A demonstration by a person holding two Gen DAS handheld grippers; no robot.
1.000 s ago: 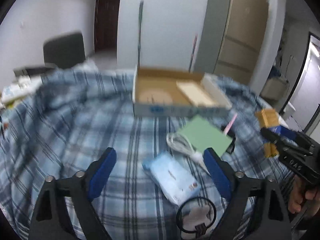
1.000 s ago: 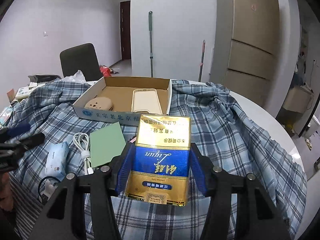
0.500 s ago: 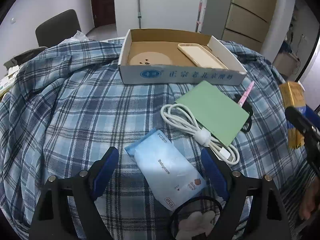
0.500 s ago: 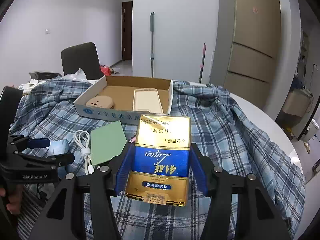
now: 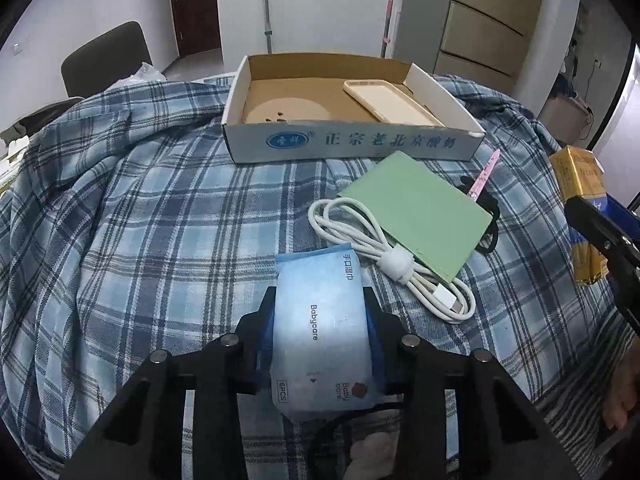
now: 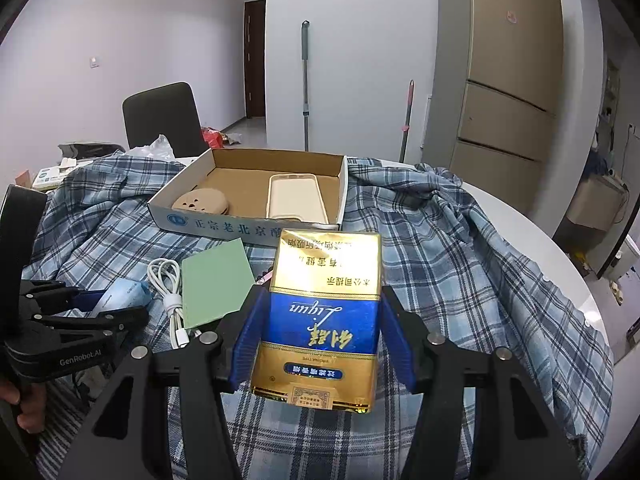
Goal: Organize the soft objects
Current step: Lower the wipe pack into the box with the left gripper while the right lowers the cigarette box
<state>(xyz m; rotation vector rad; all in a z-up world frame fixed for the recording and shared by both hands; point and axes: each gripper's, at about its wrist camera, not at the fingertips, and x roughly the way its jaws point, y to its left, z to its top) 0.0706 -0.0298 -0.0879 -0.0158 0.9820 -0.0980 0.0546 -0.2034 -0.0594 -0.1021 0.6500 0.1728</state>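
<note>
A light blue pack of wet wipes (image 5: 316,276) lies on the plaid cloth (image 5: 160,220). My left gripper (image 5: 320,312) has its jaws closing on it, and the blue pads press both long sides of the pack. From the right wrist view, the same left gripper (image 6: 116,308) sits low at the left with the wipes pack (image 6: 128,290) in it. My right gripper (image 6: 324,320) is shut on a gold and blue cigarette pack (image 6: 324,280), held upright above the cloth. An open cardboard box (image 5: 352,144) farther back holds a beige phone case (image 5: 388,100) and a round beige pad (image 5: 284,110).
A coiled white cable (image 5: 360,232), a green card (image 5: 416,208) and a pink pen (image 5: 484,172) lie between the wipes and the box. A black loop (image 5: 332,432) lies under the left gripper. A dark chair (image 6: 160,120) stands behind the table, whose white edge (image 6: 560,248) curves at right.
The left gripper's jaws went from wide open around the wipes pack to pressed on its sides, after dropping toward the cloth. The right gripper and its cigarette pack stayed still.
</note>
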